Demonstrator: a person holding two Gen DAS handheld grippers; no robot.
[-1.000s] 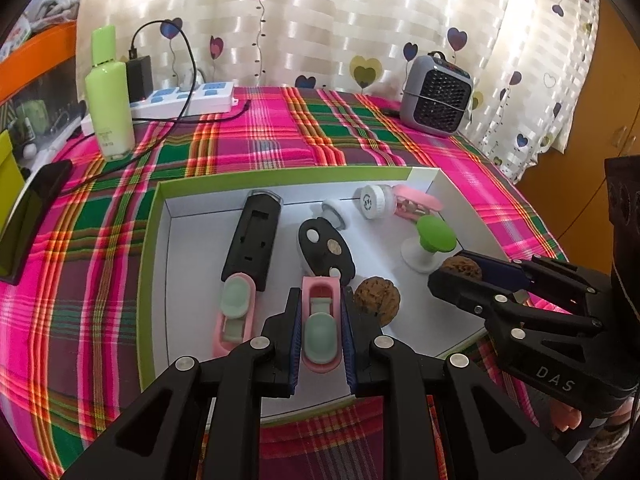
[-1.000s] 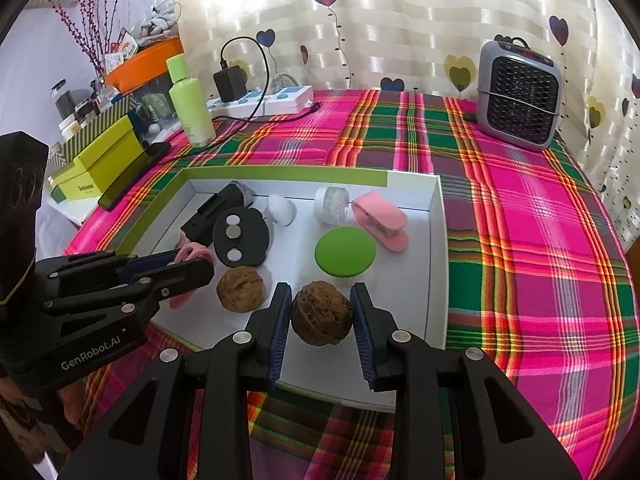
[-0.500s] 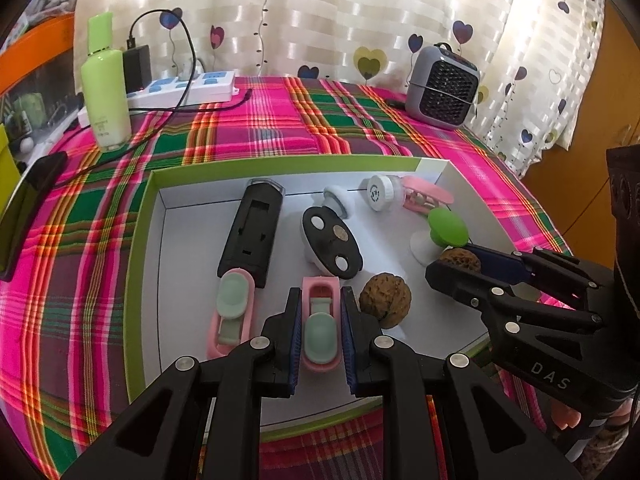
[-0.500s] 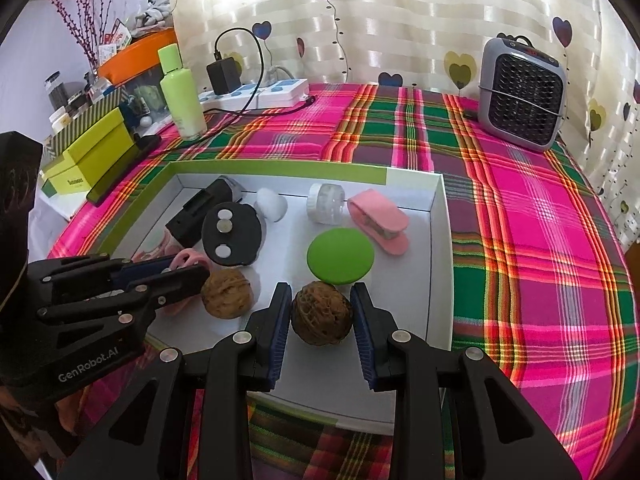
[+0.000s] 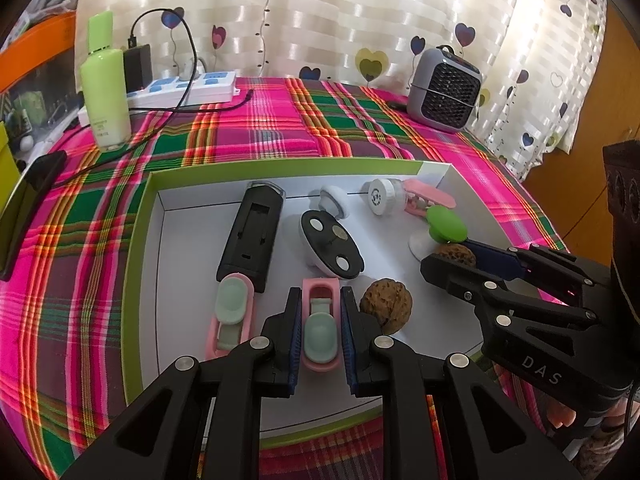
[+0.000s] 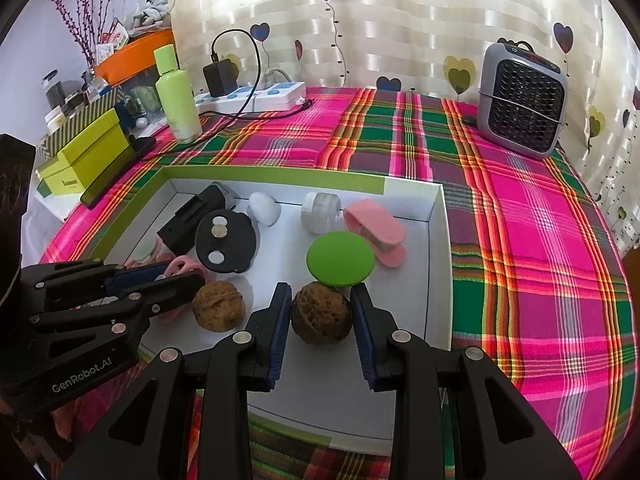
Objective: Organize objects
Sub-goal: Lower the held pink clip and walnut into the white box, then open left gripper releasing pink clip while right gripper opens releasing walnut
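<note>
So, tray (image 5: 140,216): white w/ green rim, on plaid cloth.
L gripper (image 5: 320,332): clamped on pink clip (image 5: 320,320), inside tray.
R gripper (image 6: 322,316): pinching walnut (image 6: 322,314), tray's near-right part.
2nd walnut (image 6: 219,306): between grippers.

Surface: table under a pink, green and red plaid cloth (image 6: 528,240). Near centre, directly on the cloth: shallow white box with green rim (image 6: 276,178). Far left: upright light-green bottle (image 6: 178,98); just right of it, white power strip (image 6: 256,98) with black adapter plugged in, its cable trailing onto the cloth. Far right: small grey fan heater (image 6: 524,100). Left edge: dark flat phone-like slab (image 5: 28,204), slightly overhanging.
</note>
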